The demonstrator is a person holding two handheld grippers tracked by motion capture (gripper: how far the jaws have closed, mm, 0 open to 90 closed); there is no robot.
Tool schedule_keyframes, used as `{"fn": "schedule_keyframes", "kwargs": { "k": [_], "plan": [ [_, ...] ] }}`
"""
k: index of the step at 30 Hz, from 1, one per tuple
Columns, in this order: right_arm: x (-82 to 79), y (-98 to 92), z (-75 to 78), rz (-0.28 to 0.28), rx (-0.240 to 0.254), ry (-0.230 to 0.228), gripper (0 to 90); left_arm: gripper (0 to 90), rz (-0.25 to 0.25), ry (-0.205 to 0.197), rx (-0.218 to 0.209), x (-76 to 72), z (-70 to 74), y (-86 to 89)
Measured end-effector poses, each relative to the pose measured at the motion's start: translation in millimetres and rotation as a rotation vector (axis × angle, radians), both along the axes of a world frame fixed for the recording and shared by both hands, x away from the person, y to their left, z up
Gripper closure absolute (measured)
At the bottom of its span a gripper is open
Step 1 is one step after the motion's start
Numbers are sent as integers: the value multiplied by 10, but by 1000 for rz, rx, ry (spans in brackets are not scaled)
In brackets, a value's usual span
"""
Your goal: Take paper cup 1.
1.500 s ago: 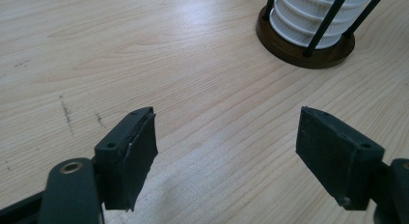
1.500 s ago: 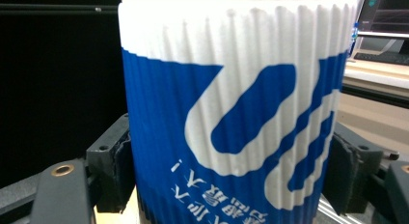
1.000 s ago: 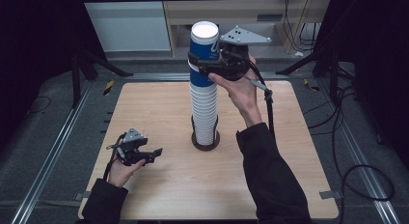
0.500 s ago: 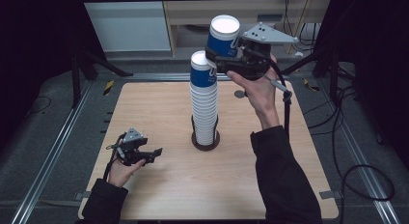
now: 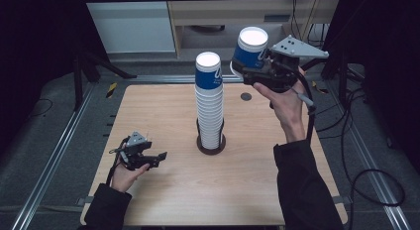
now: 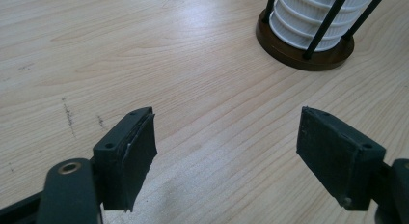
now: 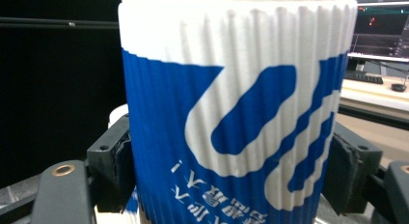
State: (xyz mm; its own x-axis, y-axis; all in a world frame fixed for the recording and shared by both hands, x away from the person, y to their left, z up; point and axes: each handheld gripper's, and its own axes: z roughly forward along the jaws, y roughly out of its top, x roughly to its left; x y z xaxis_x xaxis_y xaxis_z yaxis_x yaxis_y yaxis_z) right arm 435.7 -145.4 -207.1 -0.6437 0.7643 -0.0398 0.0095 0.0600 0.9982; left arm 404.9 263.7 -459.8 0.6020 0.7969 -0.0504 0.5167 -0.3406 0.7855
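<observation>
Right hand-held gripper [image 5: 247,66] is clamped on one blue-and-white paper cup [image 5: 250,52], pads squeezing its ribbed sides; the cup is upside down, white base up. In the right gripper view the cup [image 7: 236,118] sits square between the two jaws, long axis roughly upright, tipped slightly.

Landmark: the cup stack [image 5: 209,103] in its dark ring stand [image 5: 211,146] at mid-worktop. The held cup is up and to the right of the stack top, near it but apart, no contact, and a bit higher than the top cup.

Left hand-held gripper [image 5: 148,159] sits low over the worktop [image 5: 163,106], left of the stand and nearer the person, jaws apart with nothing between them. The left gripper view shows bare wood between the pads and the stand base [image 6: 304,52] ahead to the upper right.

Judgement: cup is clear of the stack, so the next move is a carry and set-down. The key relation is cup axis versus worktop: keep it upright and lower straight down. The right hand owns the cup; the left is nearer the free area left of the stack.
</observation>
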Motion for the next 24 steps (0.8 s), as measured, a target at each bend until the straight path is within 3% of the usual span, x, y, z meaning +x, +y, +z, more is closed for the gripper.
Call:
{"fn": "schedule_keyframes", "kwargs": {
  "k": [24],
  "plan": [
    [-148, -278, -669, 11, -66, 108, 214, 240, -22, -6, 5, -22, 19, -40]
  ]
}}
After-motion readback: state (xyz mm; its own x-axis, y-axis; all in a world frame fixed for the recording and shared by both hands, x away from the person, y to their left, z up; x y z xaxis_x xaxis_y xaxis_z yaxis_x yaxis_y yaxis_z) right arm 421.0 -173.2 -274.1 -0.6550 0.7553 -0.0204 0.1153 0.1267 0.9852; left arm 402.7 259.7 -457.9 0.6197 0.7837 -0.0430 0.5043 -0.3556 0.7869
